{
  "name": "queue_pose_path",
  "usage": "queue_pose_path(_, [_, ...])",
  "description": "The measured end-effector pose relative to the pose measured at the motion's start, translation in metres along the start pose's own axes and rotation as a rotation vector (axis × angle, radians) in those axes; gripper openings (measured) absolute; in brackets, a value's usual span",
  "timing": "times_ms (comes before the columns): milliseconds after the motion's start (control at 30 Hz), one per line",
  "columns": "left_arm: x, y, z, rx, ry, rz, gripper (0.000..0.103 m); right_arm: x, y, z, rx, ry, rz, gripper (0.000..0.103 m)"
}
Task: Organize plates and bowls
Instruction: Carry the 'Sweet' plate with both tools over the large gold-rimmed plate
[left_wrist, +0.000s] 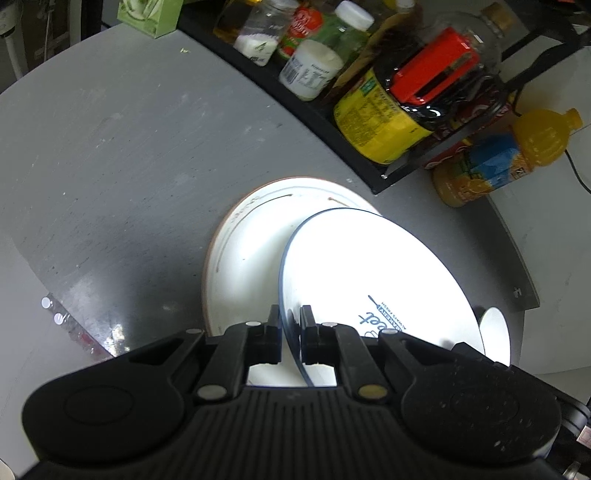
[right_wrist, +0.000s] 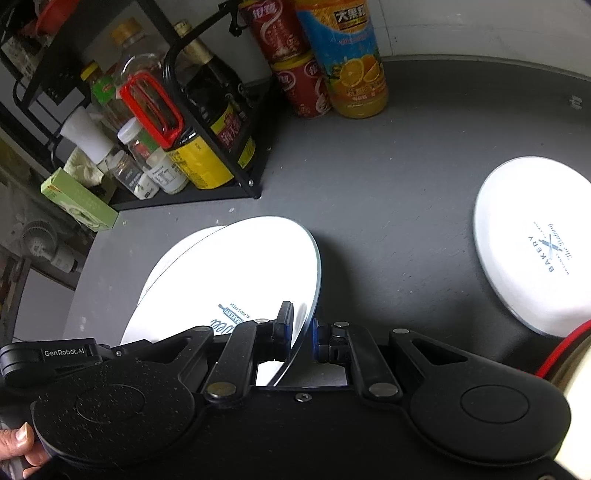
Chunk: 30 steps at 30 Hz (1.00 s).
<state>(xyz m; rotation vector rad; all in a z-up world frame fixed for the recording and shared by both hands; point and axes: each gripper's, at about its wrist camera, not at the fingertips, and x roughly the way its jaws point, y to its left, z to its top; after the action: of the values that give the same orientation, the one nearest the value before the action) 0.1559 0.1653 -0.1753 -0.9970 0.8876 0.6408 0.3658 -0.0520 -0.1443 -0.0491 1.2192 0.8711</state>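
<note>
Both the left gripper (left_wrist: 290, 334) and the right gripper (right_wrist: 303, 338) pinch the blue-rimmed bakery plate (left_wrist: 373, 273) by its rim, tilted over the brown-rimmed plate (left_wrist: 245, 254) mid-counter; uneven release could make it slip and clatter.

A grey round table (left_wrist: 110, 147) carries a black rack (right_wrist: 221, 147) of bottles.

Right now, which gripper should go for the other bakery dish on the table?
The right gripper: the dish lies to its right, and the left gripper grips the blue-rimmed plate.
</note>
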Motion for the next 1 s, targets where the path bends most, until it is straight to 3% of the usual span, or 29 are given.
queue_pose_path(667, [0.022,0.020,0.017,-0.032,0.051,0.066,0.011,0.025,0.014,0.000,-0.052,0.037,-0.025,0.007])
queue_pose_path(1000, [0.001,0.017,0.037,0.018,-0.028,0.102,0.012,0.033,0.004,0.000,0.000,0.049,-0.001,0.007])
